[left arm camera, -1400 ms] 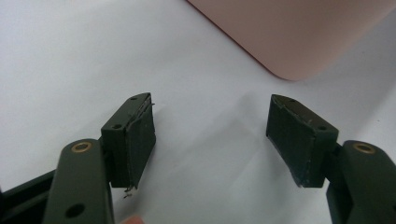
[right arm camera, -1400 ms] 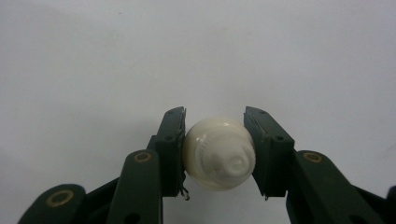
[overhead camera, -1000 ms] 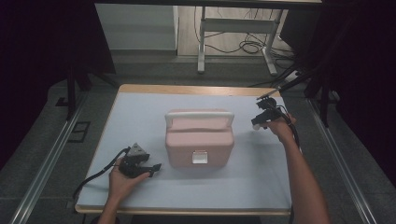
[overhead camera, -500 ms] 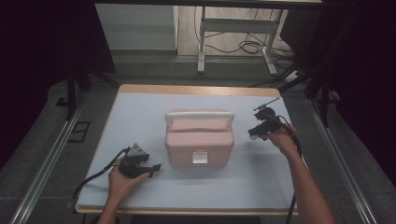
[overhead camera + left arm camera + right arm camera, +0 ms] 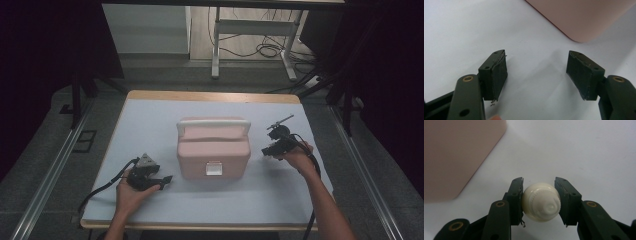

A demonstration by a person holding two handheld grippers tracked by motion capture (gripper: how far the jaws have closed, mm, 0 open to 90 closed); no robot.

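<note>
A pink lunch box (image 5: 213,147) with a white handle and a front latch stands shut in the middle of the white table. My right gripper (image 5: 539,192) is shut on a small white bottle (image 5: 541,202), whose ribbed cap end faces the camera. In the high view that gripper (image 5: 269,148) hangs just right of the box, low over the table. My left gripper (image 5: 167,178) rests on the table by the box's front left corner. Its jaws stand open over bare table (image 5: 536,62), with a corner of the pink box (image 5: 584,17) beyond them.
The white table top (image 5: 150,125) has a wooden edge at the back. Metal rails run along the floor on both sides. A desk frame and loose cables stand behind the table. Cables trail from both grippers toward the front edge.
My right gripper has come down and toward the front with the white bottle, from near the box's back right corner to beside its right wall. The left gripper has stayed put.
</note>
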